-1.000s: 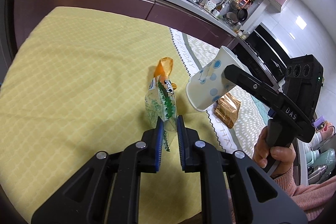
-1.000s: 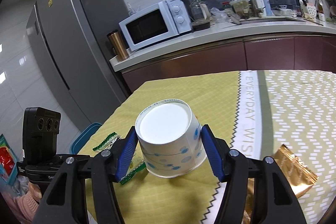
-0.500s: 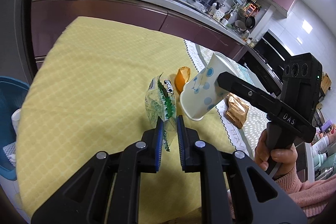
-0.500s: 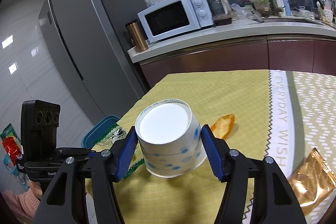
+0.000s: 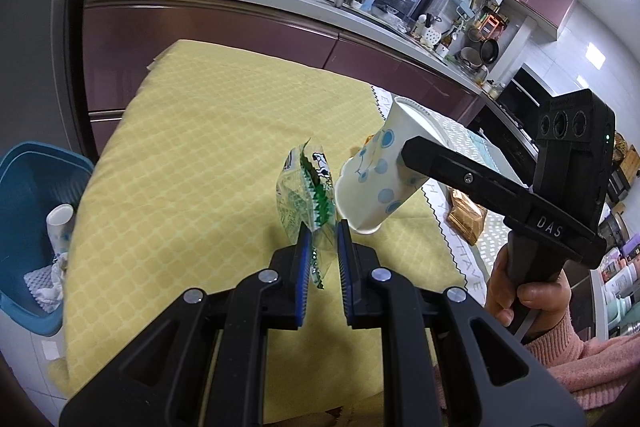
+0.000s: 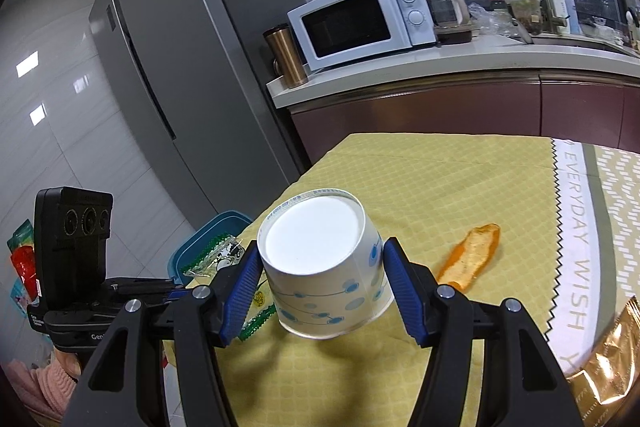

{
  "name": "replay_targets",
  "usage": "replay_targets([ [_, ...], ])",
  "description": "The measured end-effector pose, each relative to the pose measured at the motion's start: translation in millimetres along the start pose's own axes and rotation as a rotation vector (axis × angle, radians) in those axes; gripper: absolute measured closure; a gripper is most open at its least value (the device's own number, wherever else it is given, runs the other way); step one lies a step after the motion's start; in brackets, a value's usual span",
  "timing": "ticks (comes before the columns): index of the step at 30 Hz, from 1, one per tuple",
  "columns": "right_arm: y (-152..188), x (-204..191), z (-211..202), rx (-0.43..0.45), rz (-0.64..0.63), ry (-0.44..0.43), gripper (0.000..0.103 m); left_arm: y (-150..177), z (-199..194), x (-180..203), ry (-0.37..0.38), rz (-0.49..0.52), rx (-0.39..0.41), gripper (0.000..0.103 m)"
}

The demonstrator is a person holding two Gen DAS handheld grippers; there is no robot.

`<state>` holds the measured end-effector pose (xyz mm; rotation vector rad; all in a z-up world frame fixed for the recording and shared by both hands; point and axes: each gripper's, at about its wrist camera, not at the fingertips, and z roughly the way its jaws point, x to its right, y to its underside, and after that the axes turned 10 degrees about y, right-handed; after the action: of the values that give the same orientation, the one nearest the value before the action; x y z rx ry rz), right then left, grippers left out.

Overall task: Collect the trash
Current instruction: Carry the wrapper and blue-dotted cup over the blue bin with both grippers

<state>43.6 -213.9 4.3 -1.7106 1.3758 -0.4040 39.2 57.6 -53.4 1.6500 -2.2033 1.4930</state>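
Wrapper [image 5: 306,187], clear with green zigzag edge, pinched at lower end between nearly closed left tongs [image 5: 320,239], held upright above yellow-clothed tabletop [image 5: 192,155]. Paper cup [image 6: 324,263], white with blue dots, clamped sideways across its wall by right tongs [image 6: 320,291], base toward camera, just beside wrapper. Orange wrapper [image 6: 470,259] and gold packet [image 6: 600,359] lying on tabletop. Blue bin [image 5: 24,227] seen on floor beside tabletop, cup and crumpled paper inside.

Gold wrapper [image 6: 600,363] (edge-cropped), partly unseen
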Motion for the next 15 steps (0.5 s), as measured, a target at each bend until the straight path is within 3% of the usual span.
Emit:
replay_targets([
  [15, -3.8, -23.7, 17.8, -0.019, -0.031, -0.049, 0.043, 5.4, -36.9, -15.9, -0.063, -0.029, 0.039, 0.09],
])
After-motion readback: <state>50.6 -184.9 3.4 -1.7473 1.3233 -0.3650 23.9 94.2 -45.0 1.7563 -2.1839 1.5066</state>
